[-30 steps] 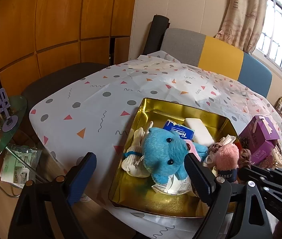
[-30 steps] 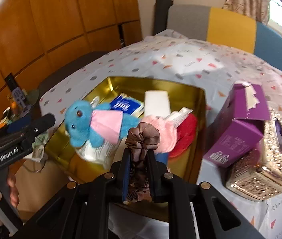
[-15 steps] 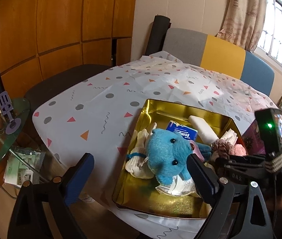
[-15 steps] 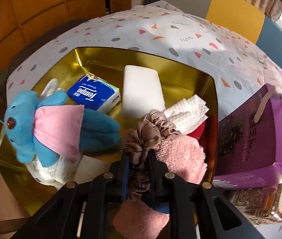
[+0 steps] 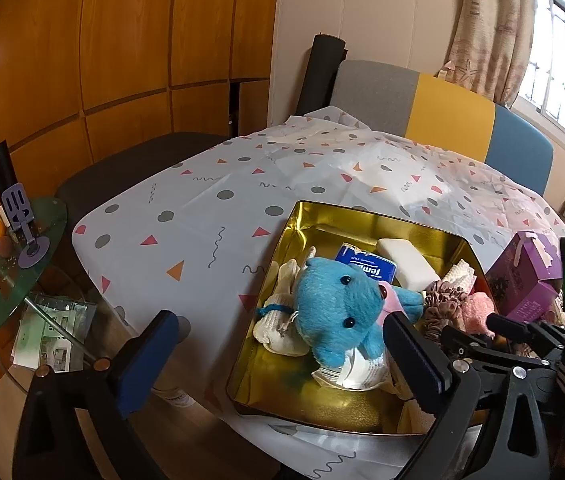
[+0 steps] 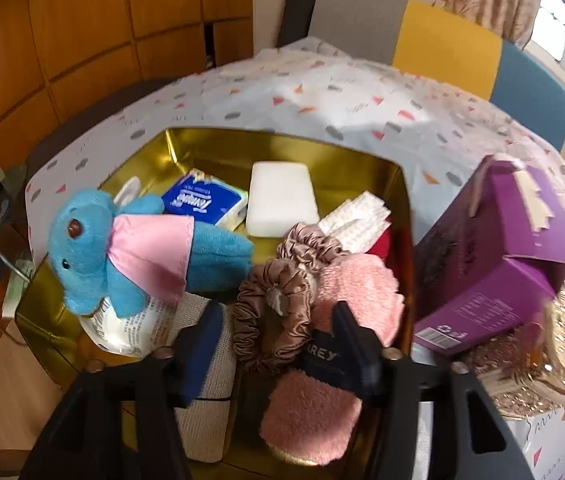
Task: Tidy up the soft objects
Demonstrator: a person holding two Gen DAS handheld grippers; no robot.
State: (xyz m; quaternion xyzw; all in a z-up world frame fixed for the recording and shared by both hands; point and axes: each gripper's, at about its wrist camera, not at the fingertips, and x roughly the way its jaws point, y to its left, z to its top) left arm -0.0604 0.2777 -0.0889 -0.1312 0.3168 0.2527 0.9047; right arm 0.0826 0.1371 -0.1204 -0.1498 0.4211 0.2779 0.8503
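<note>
A table under a white cloth (image 5: 210, 216) printed with grey dots and coloured triangles fills the room's middle, with orange wood panelling (image 5: 102, 60) behind it and a grey, yellow and blue chair back (image 5: 442, 116) by a curtained window (image 5: 562, 60). A gold tray (image 6: 210, 148) sits near the table's edge, beside a purple box (image 6: 514, 264).

In the tray lie a blue plush toy (image 6: 122, 248), a tissue pack (image 6: 202, 200), a white block (image 6: 280, 198) and a pink fuzzy cloth (image 6: 354, 288) — the brown scrunchie (image 6: 282, 296) rests on the pink cloth.

The right gripper (image 6: 274, 344) has just been opening; its jaws flank the scrunchie without pressing it. The left gripper (image 5: 282, 364) stands wide open — nothing held.
</note>
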